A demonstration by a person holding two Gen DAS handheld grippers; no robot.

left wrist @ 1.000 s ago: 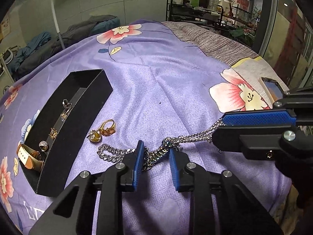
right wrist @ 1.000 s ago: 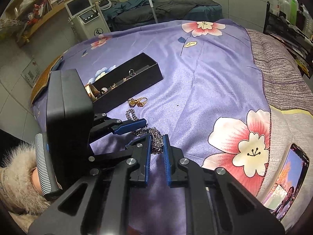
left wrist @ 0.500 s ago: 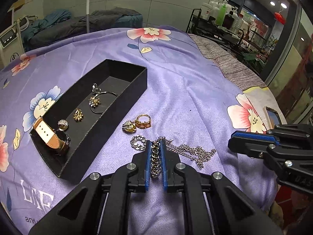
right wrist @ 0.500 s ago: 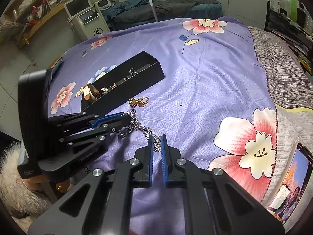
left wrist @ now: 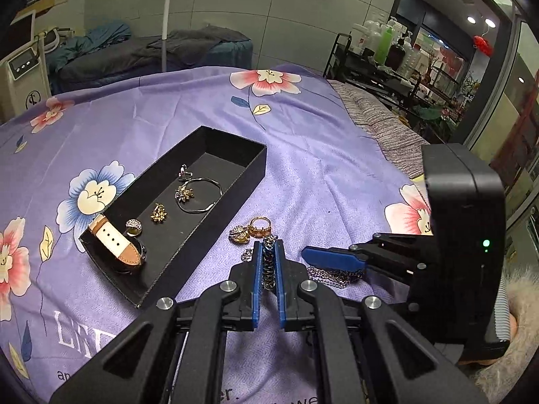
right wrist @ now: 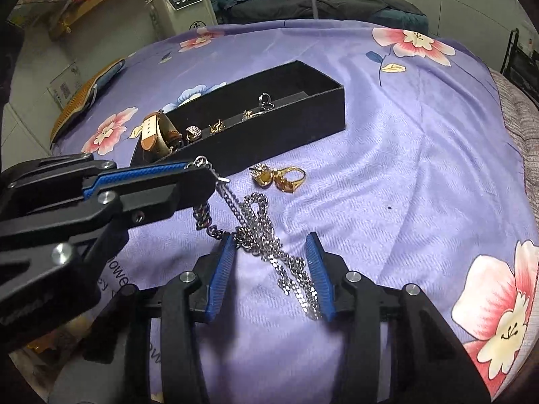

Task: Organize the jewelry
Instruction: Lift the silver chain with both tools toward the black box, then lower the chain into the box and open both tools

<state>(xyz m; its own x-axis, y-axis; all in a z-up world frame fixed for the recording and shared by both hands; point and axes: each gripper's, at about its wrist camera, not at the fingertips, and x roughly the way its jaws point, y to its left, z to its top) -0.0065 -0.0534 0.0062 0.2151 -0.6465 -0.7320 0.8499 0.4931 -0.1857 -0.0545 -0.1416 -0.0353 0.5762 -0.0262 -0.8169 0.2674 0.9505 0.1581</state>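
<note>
Two tongs, left tongs clamped on silver chain, right tongs opening around it

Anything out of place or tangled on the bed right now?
Yes. The silver chain lies bunched in loops on the purple sheet, not in the black box. The left gripper is shut on one stretch. Two gold rings also lie outside.

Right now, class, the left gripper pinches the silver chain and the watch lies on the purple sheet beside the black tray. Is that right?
Not quite: the left gripper does pinch the silver chain, but the watch lies inside the black tray, at its near end, as the left wrist view shows.
</note>
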